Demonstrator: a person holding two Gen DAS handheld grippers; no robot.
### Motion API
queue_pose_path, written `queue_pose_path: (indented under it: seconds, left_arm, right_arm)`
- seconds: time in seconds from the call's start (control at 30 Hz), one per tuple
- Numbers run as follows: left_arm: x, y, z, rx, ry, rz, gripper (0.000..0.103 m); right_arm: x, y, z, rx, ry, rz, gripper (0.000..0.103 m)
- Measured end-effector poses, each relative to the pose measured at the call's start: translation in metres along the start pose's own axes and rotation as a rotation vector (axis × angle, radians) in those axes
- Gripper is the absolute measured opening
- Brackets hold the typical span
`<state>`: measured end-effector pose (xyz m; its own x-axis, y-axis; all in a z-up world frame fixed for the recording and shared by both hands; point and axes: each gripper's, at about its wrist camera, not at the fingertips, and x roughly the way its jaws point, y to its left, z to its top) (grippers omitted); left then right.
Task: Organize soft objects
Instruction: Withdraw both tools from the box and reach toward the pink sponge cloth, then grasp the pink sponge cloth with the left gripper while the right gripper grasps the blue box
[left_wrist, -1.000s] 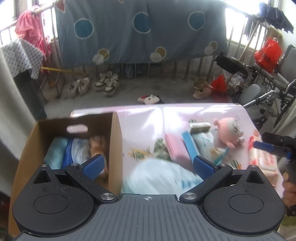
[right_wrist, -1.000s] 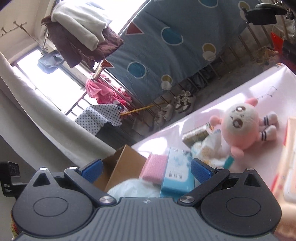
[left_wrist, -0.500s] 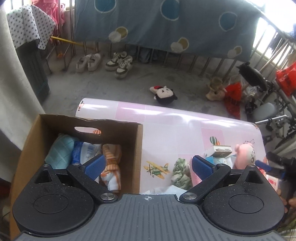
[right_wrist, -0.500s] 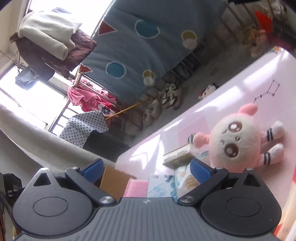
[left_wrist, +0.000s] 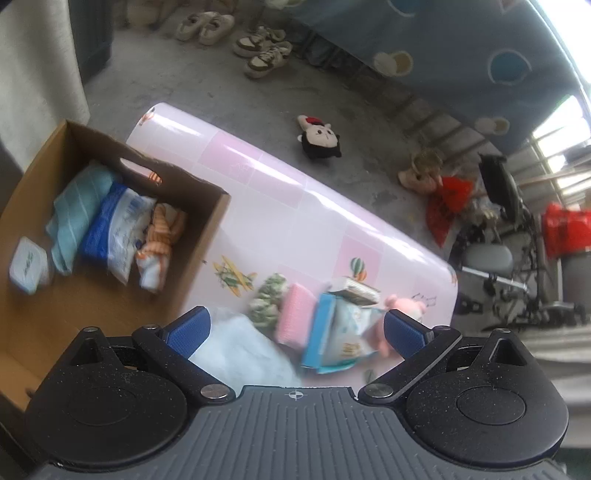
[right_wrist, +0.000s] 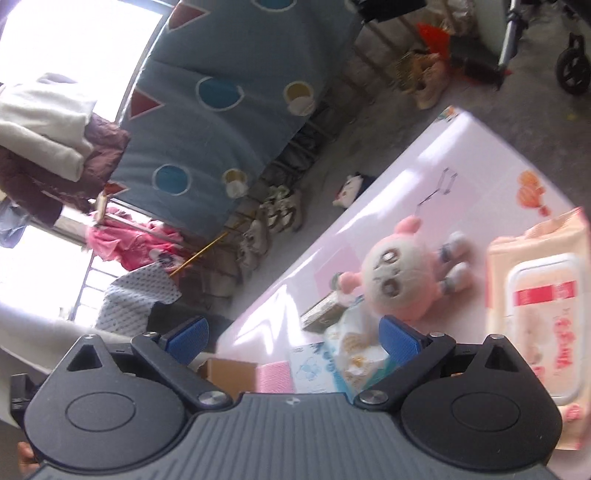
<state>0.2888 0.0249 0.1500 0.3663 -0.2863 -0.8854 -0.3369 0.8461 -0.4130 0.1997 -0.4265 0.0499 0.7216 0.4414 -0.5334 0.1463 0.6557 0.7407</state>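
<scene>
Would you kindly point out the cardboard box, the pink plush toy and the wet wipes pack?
cardboard box (left_wrist: 207, 240), left wrist view, right wall.
pink plush toy (right_wrist: 400, 278), right wrist view, face.
wet wipes pack (right_wrist: 543, 306), right wrist view, lid.

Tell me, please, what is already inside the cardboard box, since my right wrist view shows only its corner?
Observer: The cardboard box holds a teal towel, a blue-and-white pack and an orange-striped cloth, side by side.
Operator: Thank you. Is anything else in there?
Observer: Yes, a small white lidded pack lies on the box floor beside the towel.
Operator: And is the left claw holding anything?
Observer: No, the left claw is open and empty. A pale blue cloth on the table shows between its fingers.
</scene>
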Motion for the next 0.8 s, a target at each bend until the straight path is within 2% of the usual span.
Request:
queue_pose_path:
  seconds: [0.07, 0.17, 0.2, 0.3, 0.37, 0.43, 0.47, 0.53, 0.63, 0.7, 0.73, 0.8]
  left_arm:
    - [0.001, -0.018, -0.011, -0.017, -0.016, 0.069, 0.101]
    - [0.01, -0.046, -0.033, 0.034, -0.078, 0.166, 0.101]
    - [0.017, -0.053, -0.04, 0.061, -0.097, 0.188, 0.101]
    - [0.049, -0.07, -0.055, 0.119, -0.113, 0.283, 0.098]
    - [0.07, -0.076, -0.063, 0.163, -0.116, 0.328, 0.097]
    - [0.087, -0.081, -0.069, 0.239, -0.129, 0.366, 0.095]
    - [0.095, -0.082, -0.072, 0.275, -0.134, 0.383, 0.094]
    - [0.108, -0.081, -0.075, 0.341, -0.137, 0.405, 0.09]
    - [0.126, -0.075, -0.075, 0.376, -0.12, 0.424, 0.076]
    - [0.137, -0.073, -0.075, 0.418, -0.111, 0.444, 0.061]
    - [0.14, -0.073, -0.076, 0.434, -0.106, 0.438, 0.061]
    - [0.145, -0.067, -0.072, 0.434, -0.094, 0.395, 0.06]
  right_arm:
    - [-0.004, 0.001, 0.009, -0.035, 0.02, -0.045, 0.067]
    - [0.001, 0.003, 0.022, -0.079, 0.095, -0.037, 0.06]
    - [0.004, 0.006, 0.025, -0.09, 0.126, -0.026, 0.059]
    - [0.014, 0.016, 0.027, -0.143, 0.19, -0.016, 0.047]
    - [0.02, 0.019, 0.026, -0.166, 0.196, -0.031, 0.038]
    - [0.029, 0.019, 0.025, -0.166, 0.214, -0.051, 0.036]
    - [0.034, 0.019, 0.024, -0.16, 0.229, -0.053, 0.031]
    - [0.046, 0.02, 0.02, -0.15, 0.266, -0.05, 0.027]
    - [0.069, 0.027, 0.01, -0.161, 0.325, -0.062, 0.018]
    - [0.086, 0.036, 0.001, -0.176, 0.362, -0.086, 0.007]
    - [0.095, 0.04, -0.003, -0.179, 0.381, -0.094, 0.0]
    - [0.11, 0.05, -0.01, -0.19, 0.404, -0.11, 0.0]
